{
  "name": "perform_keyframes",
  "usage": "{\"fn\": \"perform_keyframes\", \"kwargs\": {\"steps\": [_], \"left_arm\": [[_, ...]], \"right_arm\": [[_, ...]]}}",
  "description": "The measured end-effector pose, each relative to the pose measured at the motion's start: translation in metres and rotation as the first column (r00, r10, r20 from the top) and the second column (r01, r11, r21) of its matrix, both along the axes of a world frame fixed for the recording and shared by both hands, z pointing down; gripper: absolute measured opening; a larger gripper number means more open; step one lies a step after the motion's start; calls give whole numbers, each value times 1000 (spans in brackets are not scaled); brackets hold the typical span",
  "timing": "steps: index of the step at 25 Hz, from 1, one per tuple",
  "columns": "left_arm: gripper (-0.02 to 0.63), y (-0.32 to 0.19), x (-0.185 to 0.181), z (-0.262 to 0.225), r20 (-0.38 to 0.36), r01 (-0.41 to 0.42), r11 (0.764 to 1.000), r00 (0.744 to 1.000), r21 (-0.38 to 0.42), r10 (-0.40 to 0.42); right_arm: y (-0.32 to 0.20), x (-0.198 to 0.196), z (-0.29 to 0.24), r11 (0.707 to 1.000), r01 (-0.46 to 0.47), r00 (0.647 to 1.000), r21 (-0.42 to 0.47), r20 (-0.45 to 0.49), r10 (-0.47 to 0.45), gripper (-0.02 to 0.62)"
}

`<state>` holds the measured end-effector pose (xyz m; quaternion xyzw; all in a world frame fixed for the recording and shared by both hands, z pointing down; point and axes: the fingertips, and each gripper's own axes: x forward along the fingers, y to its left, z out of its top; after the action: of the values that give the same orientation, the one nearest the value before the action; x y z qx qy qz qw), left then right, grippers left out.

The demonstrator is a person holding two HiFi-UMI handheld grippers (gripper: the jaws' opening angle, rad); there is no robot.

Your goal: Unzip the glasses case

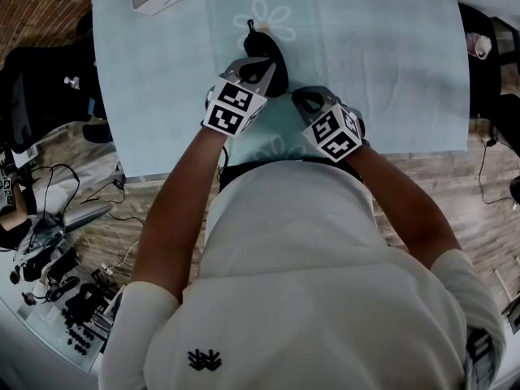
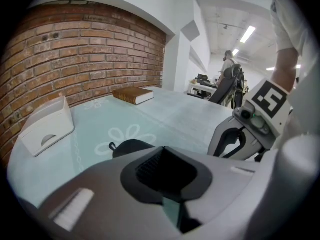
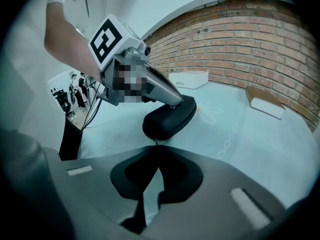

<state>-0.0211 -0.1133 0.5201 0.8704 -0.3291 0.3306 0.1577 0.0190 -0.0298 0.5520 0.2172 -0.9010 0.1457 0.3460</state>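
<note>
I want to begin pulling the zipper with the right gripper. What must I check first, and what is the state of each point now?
1. Right gripper shut on the zipper pull: ok, the jaws meet at it.
2. Left gripper steadies the glasses case: ok, its tip rests on the top.
3. Case lies flat on the tablecloth: ok.
4. Case is zipped shut: ok, no gap shows.
5. Brown book and white box are out of the way: ok.
6. Grip firm enough: cannot tell.

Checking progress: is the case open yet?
Shut: the right gripper view shows the case with halves together, no gap; the right gripper pinches its pull.
</note>
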Motion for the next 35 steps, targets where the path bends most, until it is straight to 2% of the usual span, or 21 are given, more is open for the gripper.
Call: {"fn": "perform_keyframes", "kwargs": {"steps": [10,20,35], "left_arm": [[52,2,2,2,-4,9,1000,1000,-3,-9],[52,0,3,3,-7,8,1000,1000,2,-8],[52,0,2,0,-37,4,1000,999,-7,-4]], "right_arm": [[5,0,5,1000,21,1000,-3,6,-21,0],[4,-8,18,995,96,994,10,-55,-95,3],[2,-23,17,992,129,988,-14,-80,-130,25]]}}
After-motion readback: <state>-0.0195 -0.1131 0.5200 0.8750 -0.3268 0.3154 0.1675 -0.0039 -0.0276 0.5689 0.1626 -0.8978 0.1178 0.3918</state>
